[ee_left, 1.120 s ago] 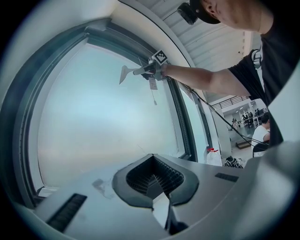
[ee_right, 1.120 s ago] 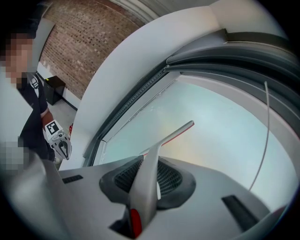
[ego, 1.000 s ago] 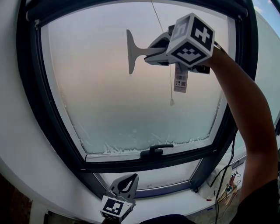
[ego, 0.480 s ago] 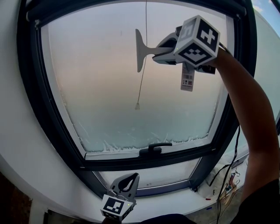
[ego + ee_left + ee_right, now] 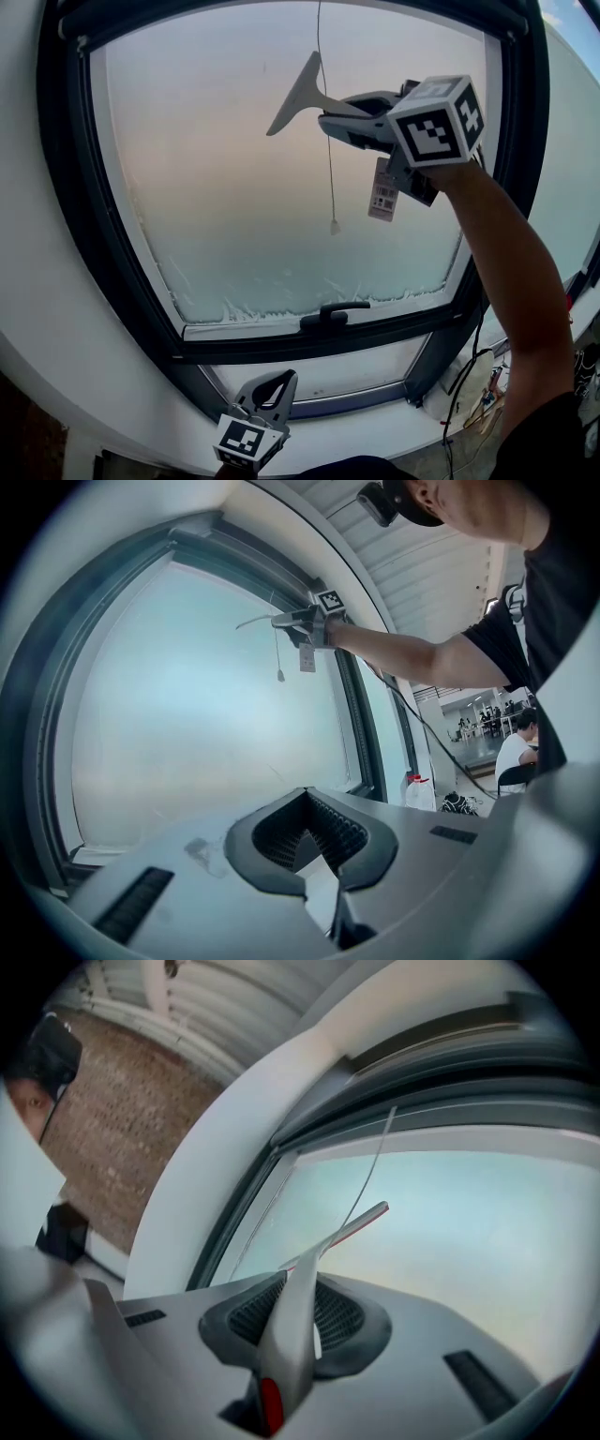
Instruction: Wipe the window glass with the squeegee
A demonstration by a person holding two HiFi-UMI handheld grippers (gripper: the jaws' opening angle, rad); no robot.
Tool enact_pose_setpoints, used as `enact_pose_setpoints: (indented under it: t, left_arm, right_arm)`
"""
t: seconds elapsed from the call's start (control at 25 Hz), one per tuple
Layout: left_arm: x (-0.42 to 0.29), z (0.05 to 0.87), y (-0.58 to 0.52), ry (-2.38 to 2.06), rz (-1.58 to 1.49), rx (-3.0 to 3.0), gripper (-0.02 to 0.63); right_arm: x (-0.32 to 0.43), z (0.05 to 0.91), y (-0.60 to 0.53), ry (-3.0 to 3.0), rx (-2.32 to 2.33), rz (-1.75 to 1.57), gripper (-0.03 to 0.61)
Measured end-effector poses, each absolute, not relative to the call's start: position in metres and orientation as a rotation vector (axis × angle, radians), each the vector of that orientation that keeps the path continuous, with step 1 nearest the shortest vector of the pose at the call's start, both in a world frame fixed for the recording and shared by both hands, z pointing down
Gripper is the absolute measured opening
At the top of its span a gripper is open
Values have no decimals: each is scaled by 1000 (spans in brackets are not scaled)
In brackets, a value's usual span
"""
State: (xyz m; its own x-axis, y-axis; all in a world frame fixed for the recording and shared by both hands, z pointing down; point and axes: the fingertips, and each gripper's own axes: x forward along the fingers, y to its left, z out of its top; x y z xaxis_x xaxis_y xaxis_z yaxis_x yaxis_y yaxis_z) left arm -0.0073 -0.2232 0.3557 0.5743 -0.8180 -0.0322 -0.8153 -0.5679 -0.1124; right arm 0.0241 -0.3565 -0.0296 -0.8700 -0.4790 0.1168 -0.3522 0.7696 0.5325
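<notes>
Grey plastic squeegee (image 5: 298, 92) now tilted from upright; right tool (image 5: 361, 122) clamps handle; contact with frosted window glass (image 5: 216, 187) unclear; left tool (image 5: 270, 394) closed, empty.

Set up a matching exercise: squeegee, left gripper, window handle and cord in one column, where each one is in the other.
1. squeegee
2. left gripper
3. window handle
4. cord

A. hanging in front of the glass
B. on the bottom frame
C. clamped in the right gripper
D. low, beneath the frame, shut on nothing

Pairs: 1-C, 2-D, 3-B, 4-A
</notes>
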Motion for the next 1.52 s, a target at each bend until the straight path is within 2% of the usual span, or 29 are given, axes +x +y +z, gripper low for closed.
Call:
enact_pose_setpoints:
  t: [0.24,0.48,0.96,1.52]
  left_arm:
    - [-8,356,-221,1352,-66,-2698,2]
    - [-12,359,-212,1323,-81,-2708,2]
    - [-40,363,-199,1338,-111,-2712,0]
    - [-41,377,-202,1301,-116,-2756,2]
  right_arm:
    - [42,-47,-359,-3401,956,-176,66]
    - [40,-59,-367,-3580,1112,-22,64]
    - [22,-54,-371,-3531,1184,-63,60]
    - [29,8,-369,-3505,1165,-29,60]
